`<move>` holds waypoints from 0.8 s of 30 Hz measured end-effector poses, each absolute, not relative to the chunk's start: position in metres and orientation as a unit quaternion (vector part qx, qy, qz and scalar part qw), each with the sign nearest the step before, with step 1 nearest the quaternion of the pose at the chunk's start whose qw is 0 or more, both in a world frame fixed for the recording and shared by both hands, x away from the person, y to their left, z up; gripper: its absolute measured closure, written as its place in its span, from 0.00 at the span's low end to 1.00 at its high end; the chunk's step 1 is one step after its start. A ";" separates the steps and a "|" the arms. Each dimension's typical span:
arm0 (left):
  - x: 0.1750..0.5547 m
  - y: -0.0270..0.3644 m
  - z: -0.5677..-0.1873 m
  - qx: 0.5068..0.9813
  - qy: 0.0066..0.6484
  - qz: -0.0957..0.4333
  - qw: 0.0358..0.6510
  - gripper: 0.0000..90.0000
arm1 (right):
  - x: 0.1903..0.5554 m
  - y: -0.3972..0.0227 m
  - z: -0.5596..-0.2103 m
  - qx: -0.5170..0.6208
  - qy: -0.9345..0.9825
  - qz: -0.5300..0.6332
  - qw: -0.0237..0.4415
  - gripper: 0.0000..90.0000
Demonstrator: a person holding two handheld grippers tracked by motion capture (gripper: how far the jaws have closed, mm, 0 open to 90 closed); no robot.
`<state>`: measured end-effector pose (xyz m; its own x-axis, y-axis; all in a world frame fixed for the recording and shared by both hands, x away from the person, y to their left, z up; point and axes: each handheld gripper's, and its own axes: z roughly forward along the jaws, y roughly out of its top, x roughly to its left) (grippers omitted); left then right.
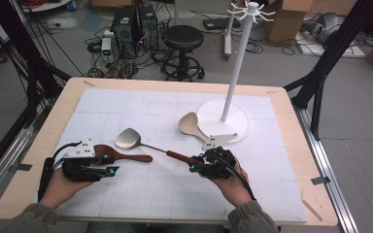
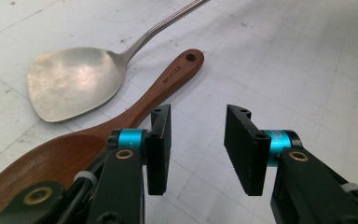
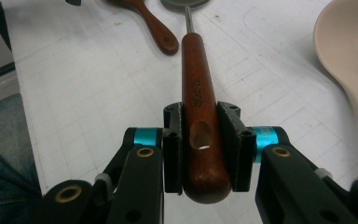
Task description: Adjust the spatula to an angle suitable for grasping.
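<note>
Fingers (image 3: 172, 154) of R gripper (image 1: 205, 162) are clamped on the wooden handle end of the metal spatula (image 1: 148, 144), near its hang hole. Spatula lies on the white mat (image 1: 126, 107), long axis running from the R grip up-left to the steel blade. L gripper (image 1: 108, 165) sits w/ jaws apart, nothing between them, wooden spoon (image 2: 98, 140) just beside its left finger. Rack (image 1: 233, 87) w/ hooks stands beyond the R hand, so R is the nearer hand; next move prob. lifts handle toward it.
</note>
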<state>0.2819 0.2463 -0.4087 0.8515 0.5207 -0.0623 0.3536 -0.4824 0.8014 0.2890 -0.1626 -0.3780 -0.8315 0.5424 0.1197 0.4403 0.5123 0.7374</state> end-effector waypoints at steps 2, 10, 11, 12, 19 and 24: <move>0.282 0.246 -0.409 0.857 0.255 0.093 0.439 0.68 | 0.288 -0.163 -0.377 0.284 0.866 0.407 0.063 0.80; 0.284 0.240 -0.407 0.855 0.250 0.087 0.445 0.68 | 0.288 -0.164 -0.374 0.282 0.865 0.411 0.065 0.80; 0.285 0.239 -0.406 0.855 0.248 0.086 0.447 0.68 | 0.287 -0.164 -0.373 0.282 0.865 0.410 0.064 0.80; 0.285 0.238 -0.405 0.855 0.248 0.084 0.448 0.67 | 0.287 -0.164 -0.373 0.283 0.864 0.411 0.065 0.80; 0.289 0.230 -0.402 0.855 0.238 0.079 0.454 0.67 | 0.287 -0.164 -0.369 0.280 0.863 0.414 0.068 0.80; 0.293 0.220 -0.400 0.854 0.230 0.076 0.460 0.67 | 0.286 -0.166 -0.365 0.279 0.863 0.416 0.070 0.80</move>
